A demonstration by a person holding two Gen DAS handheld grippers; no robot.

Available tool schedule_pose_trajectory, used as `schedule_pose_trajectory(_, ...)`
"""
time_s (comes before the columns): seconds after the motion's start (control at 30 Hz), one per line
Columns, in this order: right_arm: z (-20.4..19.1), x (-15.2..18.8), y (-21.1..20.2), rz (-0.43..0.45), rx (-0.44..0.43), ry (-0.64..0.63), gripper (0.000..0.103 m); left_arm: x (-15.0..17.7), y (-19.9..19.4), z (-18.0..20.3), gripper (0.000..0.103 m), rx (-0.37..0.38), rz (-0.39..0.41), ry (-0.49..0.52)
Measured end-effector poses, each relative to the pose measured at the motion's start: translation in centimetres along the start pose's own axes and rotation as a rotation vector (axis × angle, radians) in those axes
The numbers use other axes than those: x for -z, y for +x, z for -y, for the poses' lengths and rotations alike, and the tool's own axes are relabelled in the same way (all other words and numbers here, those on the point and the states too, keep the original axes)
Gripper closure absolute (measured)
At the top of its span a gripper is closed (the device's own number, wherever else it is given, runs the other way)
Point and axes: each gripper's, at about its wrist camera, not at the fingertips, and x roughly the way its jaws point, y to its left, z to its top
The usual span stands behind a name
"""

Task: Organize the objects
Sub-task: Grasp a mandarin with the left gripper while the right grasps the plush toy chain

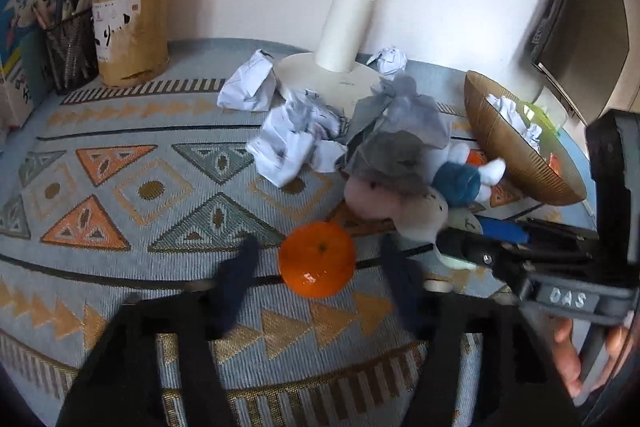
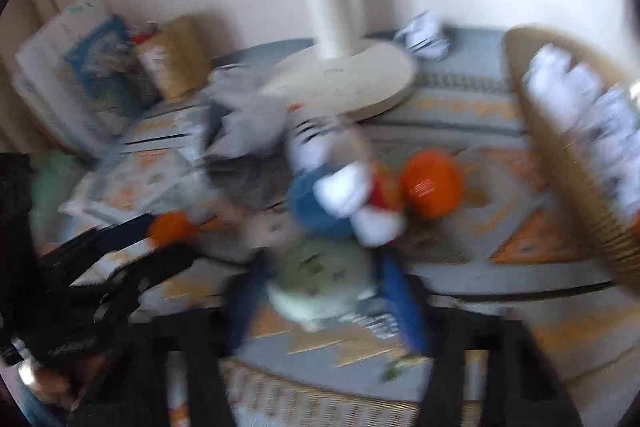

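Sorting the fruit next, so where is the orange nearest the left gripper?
In the left wrist view the orange lies low and centre on the patterned cloth, between the left gripper's fingers, just before the plush toy.

A white lamp base (image 1: 324,77) stands on the patterned cloth (image 1: 120,131), a monitor (image 1: 576,27) at right

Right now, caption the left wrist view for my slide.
Left gripper straddles a round orange tangerine on patterned woven cloth.

An orange tangerine (image 1: 317,259) on a pale-blue cloth (image 1: 120,155) — orange and grey triangles — beside a gold-brown ribbed bowl (image 1: 516,155).
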Motion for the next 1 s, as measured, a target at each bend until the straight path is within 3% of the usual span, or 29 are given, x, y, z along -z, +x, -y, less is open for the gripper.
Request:
schedule_pose_trajectory(0.13, -0.2, 2.8, -3.0, 0.021, 0.02, 0.093, 0.059, 0.6, -1.2, 0.7, 0.067, -0.036, 0.052, 0.028)
schedule_pose_trajectory(0.23, 0.1, 6.0, -5.3, -0.006, 0.047, 0.239, 0.059, 1.3, -2.5, 0.8, 0.067, 0.007, 0.058, -0.017)
schedule_pose_trajectory(0.3, -0.3, 7.3, -5.7, -0.046, 0.003, 0.283, 0.057, 2.5, -4.0, 0.8, 0.067, 0.03, 0.071, -0.049)
schedule_pose_trajectory(0.37, -1.9, 8.5, -5.5, -0.107, -0.076, 0.238, 0.056, 3.5, -5.2, 1.3, 0.067, 0.018, 0.089, -0.051)
schedule_pose_trajectory(0.43, -3.3, 9.4, -5.5, -0.142, -0.095, 0.146, 0.045, 4.9, -6.3, 1.3, 0.067, -0.012, 0.119, -0.035)
schedule_pose_trajectory(0.47, -3.8, 9.6, -5.8, -0.125, -0.073, 0.11, 0.034, 5.3, -6.5, 1.2, 0.067, -0.024, 0.13, -0.037)
schedule_pose_trajectory(0.53, -4.3, 9.9, -6.3, -0.063, 0.014, 0.039, 0.027, 5.5, -7.8, 1.0, 0.067, -0.05, 0.231, -0.043)
schedule_pose_trajectory(0.57, -4.5, 9.8, -6.4, -0.045, 0.041, 0.013, 0.026, 5.6, -8.2, 1.0, 0.067, -0.06, 0.26, -0.045)
schedule_pose_trajectory(0.7, -5.8, 9.5, -5.5, -0.049, 0.016, -0.092, 0.023, 5.2, -7.6, 0.6, 0.067, -0.063, 0.223, -0.056)
schedule_pose_trajectory(0.83, -7.6, 9.4, -3.5, -0.041, 0.129, -0.21, 0.023, 5.2, -7.8, 0.6, 0.067, -0.053, 0.233, -0.064)
schedule_pose_trajectory(0.97, -7.4, 9.5, -2.9, -0.02, 0.114, -0.2, 0.021, 5.4, -7.7, 0.5, 0.067, -0.045, 0.23, -0.07)
schedule_pose_trajectory(1.0, -7.6, 9.6, -2.9, -0.017, 0.127, -0.208, 0.03, 5.4, -7.7, 0.5, 0.067, -0.043, 0.229, -0.071)
